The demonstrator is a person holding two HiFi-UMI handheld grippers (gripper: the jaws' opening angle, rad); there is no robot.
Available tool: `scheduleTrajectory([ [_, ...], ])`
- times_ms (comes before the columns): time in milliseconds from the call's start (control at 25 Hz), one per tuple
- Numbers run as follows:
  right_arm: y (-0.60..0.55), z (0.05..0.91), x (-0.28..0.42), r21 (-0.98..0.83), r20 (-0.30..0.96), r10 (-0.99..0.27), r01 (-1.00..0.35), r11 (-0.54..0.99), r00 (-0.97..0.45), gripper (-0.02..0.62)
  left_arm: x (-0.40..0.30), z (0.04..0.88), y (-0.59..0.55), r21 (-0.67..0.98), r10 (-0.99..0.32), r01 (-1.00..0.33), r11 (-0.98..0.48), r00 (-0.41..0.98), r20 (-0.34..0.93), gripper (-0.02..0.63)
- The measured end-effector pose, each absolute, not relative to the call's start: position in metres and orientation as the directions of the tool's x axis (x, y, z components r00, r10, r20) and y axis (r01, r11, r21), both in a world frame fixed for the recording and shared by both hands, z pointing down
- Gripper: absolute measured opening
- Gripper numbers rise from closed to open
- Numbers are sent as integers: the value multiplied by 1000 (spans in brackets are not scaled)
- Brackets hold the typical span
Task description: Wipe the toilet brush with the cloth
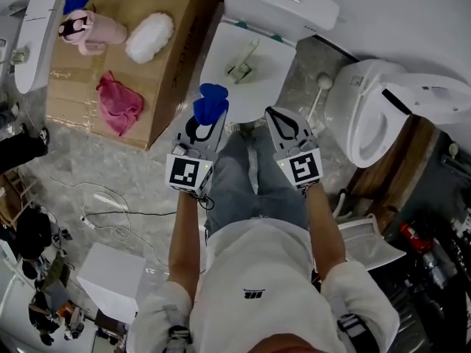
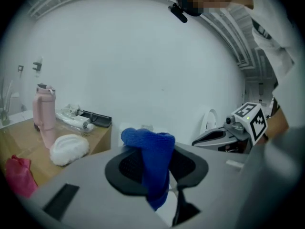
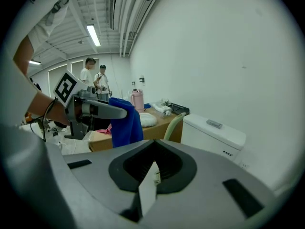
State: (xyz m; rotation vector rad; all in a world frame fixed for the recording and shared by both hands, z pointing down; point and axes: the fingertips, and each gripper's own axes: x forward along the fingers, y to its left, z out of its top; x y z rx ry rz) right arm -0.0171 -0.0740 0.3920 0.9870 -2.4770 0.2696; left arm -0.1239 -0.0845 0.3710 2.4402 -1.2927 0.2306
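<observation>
Frankly, with my left claw (image 1: pixel 206 123) pinching the cloth (image 1: pixel 211 101) by one fold and my right claw (image 1: pixel 276 116) closed, empty, I might topple the brush (image 1: pixel 321 87) standing on the floor (image 1: pixel 147 175) beside the toilet (image 1: pixel 246 65), or drop the cloth.

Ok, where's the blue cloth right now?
In the head view the blue cloth is clamped in the left gripper, left of centre, beside the cardboard box and just short of the toilet lid.
</observation>
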Motion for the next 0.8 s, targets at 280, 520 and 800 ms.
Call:
scheduleTrajectory([
  [280, -100, 455, -20, -5, 507, -581, -676, 737, -637, -3, -119, 430, -106, 236, -751, -827, -510, 562, 346, 123],
  [520, -114, 510, -15, -33, 521, -557, -667, 744, -646, -3, -106, 475, -119, 201, -740, -825, -527, 563, 368, 123],
  [800, -136, 562, -19, 5, 535, -522, -615, 789, -665, -3, -95, 512, -134, 222, -755, -842, -492, 540, 372, 123],
])
